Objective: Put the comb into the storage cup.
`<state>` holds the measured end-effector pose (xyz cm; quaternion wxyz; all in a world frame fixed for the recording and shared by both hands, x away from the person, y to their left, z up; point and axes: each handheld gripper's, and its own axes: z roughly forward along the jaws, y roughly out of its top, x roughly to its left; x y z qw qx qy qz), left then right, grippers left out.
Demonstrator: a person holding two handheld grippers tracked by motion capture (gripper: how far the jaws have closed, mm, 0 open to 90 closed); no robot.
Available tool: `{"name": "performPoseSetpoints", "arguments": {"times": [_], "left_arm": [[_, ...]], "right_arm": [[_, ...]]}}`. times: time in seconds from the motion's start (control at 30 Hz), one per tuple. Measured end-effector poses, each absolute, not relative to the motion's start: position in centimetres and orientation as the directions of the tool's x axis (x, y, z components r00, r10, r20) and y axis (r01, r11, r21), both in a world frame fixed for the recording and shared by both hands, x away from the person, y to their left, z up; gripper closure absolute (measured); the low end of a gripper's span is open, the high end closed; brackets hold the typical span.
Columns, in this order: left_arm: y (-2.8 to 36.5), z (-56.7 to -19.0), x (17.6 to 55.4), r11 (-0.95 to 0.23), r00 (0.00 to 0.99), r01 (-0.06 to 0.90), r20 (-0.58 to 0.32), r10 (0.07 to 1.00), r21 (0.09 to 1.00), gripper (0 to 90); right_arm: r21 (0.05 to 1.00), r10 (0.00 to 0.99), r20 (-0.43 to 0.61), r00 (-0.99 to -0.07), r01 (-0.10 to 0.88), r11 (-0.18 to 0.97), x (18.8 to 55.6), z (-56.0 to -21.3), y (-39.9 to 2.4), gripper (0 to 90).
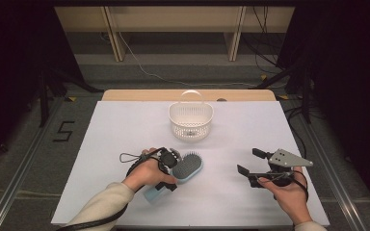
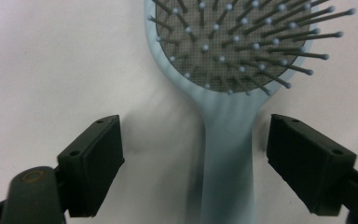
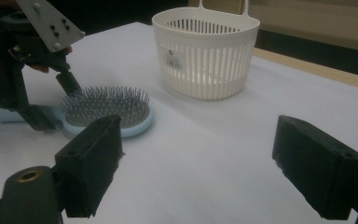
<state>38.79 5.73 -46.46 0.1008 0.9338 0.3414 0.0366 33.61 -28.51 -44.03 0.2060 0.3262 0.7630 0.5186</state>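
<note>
Your left gripper [image 2: 193,154] is hanging wide open over the light blue hairbrush [image 1: 187,168], its jaws straddling the handle [image 2: 227,158] without touching it, and the handle's long axis is running straight out from the gripper toward the bristled head. The brush is lying bristles up on the white table [image 1: 125,125], near the white basket [image 1: 191,117]. Your right gripper [image 1: 260,172] is idling wide open and empty, well apart from the brush, so your left is looking like the one to close.
</note>
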Motion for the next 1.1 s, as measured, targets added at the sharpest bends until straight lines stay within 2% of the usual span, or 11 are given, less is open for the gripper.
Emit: {"name": "performPoseSetpoints", "arguments": {"times": [0.33,0.83,1.1], "left_arm": [[5.21,-46.40,39.05,-0.755,0.767,0.633,-0.006,0.642,0.171,28.3],[4.94,-46.31,39.15,-0.745,0.758,0.646,-0.023,0.652,0.163,32.4],[4.95,-46.11,39.12,-0.728,0.739,0.668,-0.026,0.673,0.158,42.9]], "right_arm": [[0.926,0.708,0.026,-0.705,0.284,0.249,33.62,-44.04,-28.50,16.6],[0.925,0.709,0.024,-0.705,0.285,0.252,33.61,-44.04,-28.51,16.6],[0.926,0.710,0.022,-0.703,0.283,0.251,33.59,-44.01,-28.53,16.6]]}}
